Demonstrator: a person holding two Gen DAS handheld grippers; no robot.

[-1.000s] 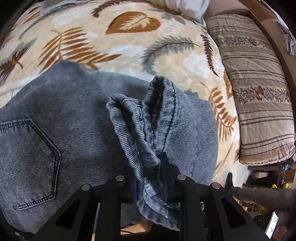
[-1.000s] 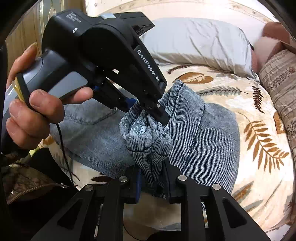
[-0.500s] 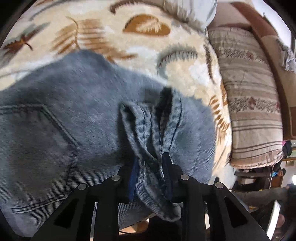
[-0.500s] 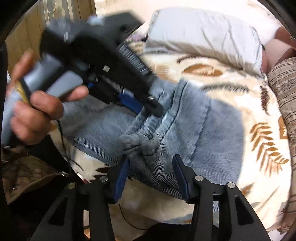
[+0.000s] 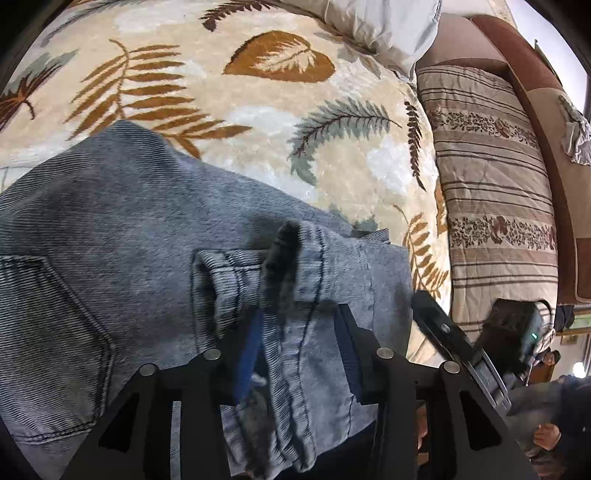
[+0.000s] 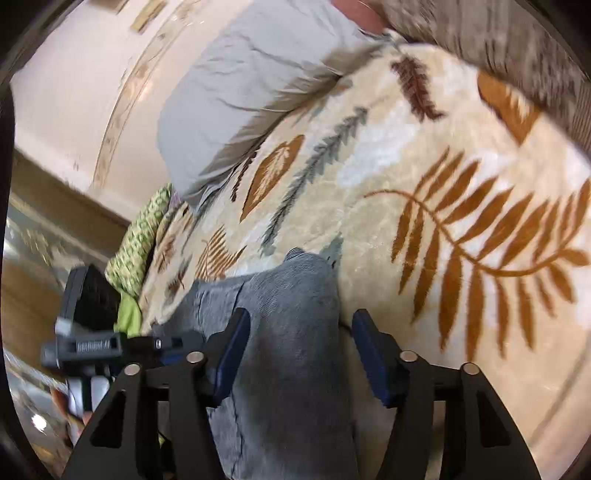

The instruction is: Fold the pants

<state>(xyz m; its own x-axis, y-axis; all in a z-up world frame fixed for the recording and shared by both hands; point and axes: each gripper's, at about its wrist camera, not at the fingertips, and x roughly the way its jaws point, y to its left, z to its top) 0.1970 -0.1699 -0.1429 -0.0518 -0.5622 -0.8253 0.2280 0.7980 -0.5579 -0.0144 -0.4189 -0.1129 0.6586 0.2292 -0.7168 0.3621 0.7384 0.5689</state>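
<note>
Blue-grey jeans (image 5: 110,229) lie folded on the leaf-print bedspread (image 5: 258,122), back pocket at the left. My left gripper (image 5: 299,332) is opening; the bunched hem lies loose between its pads, which do not press on it. The right gripper's body (image 5: 454,343) shows just past the jeans' right edge. In the right wrist view my right gripper (image 6: 301,354) hovers over a rounded denim fold (image 6: 295,295). Its jaws are closing, with the denim between them but not pinched. The left gripper's body (image 6: 92,343) is at the far left.
A grey pillow (image 5: 388,29) lies at the head of the bed and a striped folded quilt (image 5: 491,184) runs along its right side. A green patterned cloth (image 6: 140,236) sits at the bed's left edge. Bare bedspread (image 6: 461,155) spreads beyond the jeans.
Both grippers have let go of the bunched denim they pinched together, and it has sunk onto the jeans. The right gripper has rolled and swung away to the fold's edge.
</note>
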